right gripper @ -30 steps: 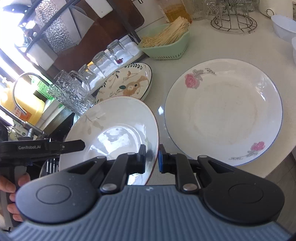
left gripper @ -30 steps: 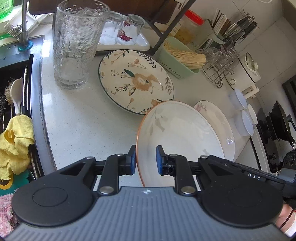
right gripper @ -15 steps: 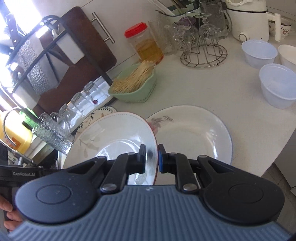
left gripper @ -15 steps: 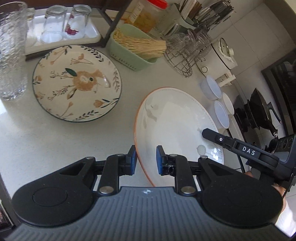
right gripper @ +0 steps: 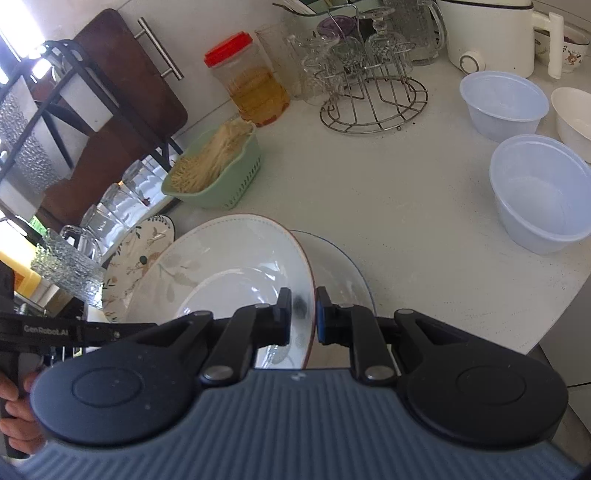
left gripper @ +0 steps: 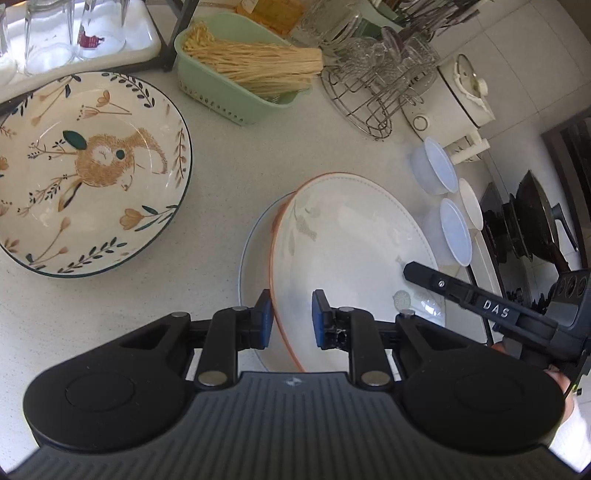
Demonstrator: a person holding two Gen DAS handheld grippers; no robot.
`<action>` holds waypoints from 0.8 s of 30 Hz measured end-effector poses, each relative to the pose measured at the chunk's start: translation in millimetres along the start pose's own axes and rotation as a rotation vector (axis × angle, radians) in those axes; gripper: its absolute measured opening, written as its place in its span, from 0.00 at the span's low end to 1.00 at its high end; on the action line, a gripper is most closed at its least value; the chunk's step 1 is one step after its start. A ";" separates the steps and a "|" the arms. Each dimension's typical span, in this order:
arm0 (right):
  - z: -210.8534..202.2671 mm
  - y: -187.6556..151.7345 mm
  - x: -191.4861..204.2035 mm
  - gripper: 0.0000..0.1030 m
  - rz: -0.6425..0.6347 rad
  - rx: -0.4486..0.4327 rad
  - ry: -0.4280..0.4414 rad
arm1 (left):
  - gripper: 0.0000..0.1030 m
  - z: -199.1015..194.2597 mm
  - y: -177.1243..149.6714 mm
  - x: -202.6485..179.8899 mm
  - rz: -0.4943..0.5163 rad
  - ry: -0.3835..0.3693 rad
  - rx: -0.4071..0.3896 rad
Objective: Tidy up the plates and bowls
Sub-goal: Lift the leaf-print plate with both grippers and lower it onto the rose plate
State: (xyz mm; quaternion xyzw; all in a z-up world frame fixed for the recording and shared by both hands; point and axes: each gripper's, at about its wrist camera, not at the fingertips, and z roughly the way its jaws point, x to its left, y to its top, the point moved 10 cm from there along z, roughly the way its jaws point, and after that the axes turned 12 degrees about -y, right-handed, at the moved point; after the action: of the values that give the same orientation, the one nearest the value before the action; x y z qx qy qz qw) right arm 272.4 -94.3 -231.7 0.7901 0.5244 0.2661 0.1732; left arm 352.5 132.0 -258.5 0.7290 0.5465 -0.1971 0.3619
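Both grippers hold a white plate with an orange rim (left gripper: pixel 351 251), one on each side of its rim; it also shows in the right wrist view (right gripper: pixel 229 258). My left gripper (left gripper: pixel 291 319) is shut on its near-left rim. My right gripper (right gripper: pixel 303 314) is shut on its right rim. The plate hangs tilted just above a white blue-rimmed plate (left gripper: pixel 253 258), mostly hidden beneath it, with an edge showing in the right wrist view (right gripper: pixel 340 266). A floral plate with a brown animal (left gripper: pixel 85 170) lies to the left. Translucent plastic bowls (right gripper: pixel 539 192) and a white bowl (right gripper: pixel 572 118) stand to the right.
A green basket of sticks (left gripper: pixel 243 70), a wire glass rack (left gripper: pixel 373 85), a white appliance (left gripper: pixel 454 96) and a red-lidded jar (right gripper: pixel 251 81) stand along the back. Upturned glasses on a tray (left gripper: pixel 74 33) are at the back left. A stove with a pan (left gripper: pixel 535 221) is at the far right.
Both grippers carried the orange-rimmed plate to the right, away from the sink and the glass pitcher. It now hangs over the blue-rimmed plate, covering most of it.
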 end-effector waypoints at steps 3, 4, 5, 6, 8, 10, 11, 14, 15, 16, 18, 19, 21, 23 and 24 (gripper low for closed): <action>10.8 -0.1 -3.6 0.16 -0.006 0.024 -0.001 | 0.24 8.7 3.3 1.3 -0.004 0.031 0.006; 13.7 0.2 -5.1 0.16 -0.007 0.031 -0.001 | 0.24 11.0 4.6 1.6 -0.005 0.037 0.007; 15.8 0.2 -6.3 0.16 -0.011 0.037 -0.003 | 0.24 13.8 6.0 1.8 -0.009 0.043 0.010; 17.2 -0.1 -7.0 0.17 -0.015 0.042 -0.005 | 0.24 16.0 6.9 1.7 -0.009 0.049 0.012; 20.0 -0.6 -8.9 0.17 -0.023 0.055 -0.004 | 0.24 19.3 8.1 1.8 -0.007 0.064 0.016; 21.9 -1.9 -10.1 0.17 -0.033 0.068 -0.003 | 0.24 22.0 6.9 1.6 -0.011 0.075 0.021; 22.2 -2.6 -10.3 0.17 -0.038 0.076 -0.003 | 0.24 23.0 4.5 0.9 -0.013 0.084 0.025; 20.5 -2.4 -10.6 0.18 -0.046 0.090 -0.005 | 0.24 22.7 -1.9 -2.5 -0.007 0.096 0.031; 20.3 -2.4 -10.5 0.18 -0.051 0.095 -0.003 | 0.24 22.7 -3.7 -2.8 -0.010 0.098 0.033; 21.0 -2.9 -10.0 0.18 -0.058 0.103 0.001 | 0.24 22.8 -5.1 -2.4 -0.010 0.103 0.036; 23.2 -4.8 -9.2 0.18 -0.062 0.117 0.010 | 0.24 23.5 -7.0 -1.0 -0.007 0.121 0.042; 24.9 -6.0 -8.2 0.18 -0.063 0.125 0.016 | 0.24 23.9 -6.8 -0.4 -0.002 0.133 0.045; 26.7 -7.6 -6.9 0.18 -0.067 0.134 0.023 | 0.24 25.1 -5.8 0.8 0.008 0.158 0.052; 27.5 -8.1 -6.5 0.18 -0.070 0.134 0.025 | 0.24 26.2 -5.7 2.1 0.009 0.170 0.058; 27.9 -7.9 -6.8 0.18 -0.070 0.135 0.026 | 0.24 27.3 -6.1 2.3 0.009 0.174 0.061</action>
State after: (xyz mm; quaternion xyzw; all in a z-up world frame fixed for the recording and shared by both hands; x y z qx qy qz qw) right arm 281.2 -97.2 -260.0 0.7778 0.5704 0.2341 0.1221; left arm 350.4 114.1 -279.9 0.7567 0.5661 -0.1479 0.2915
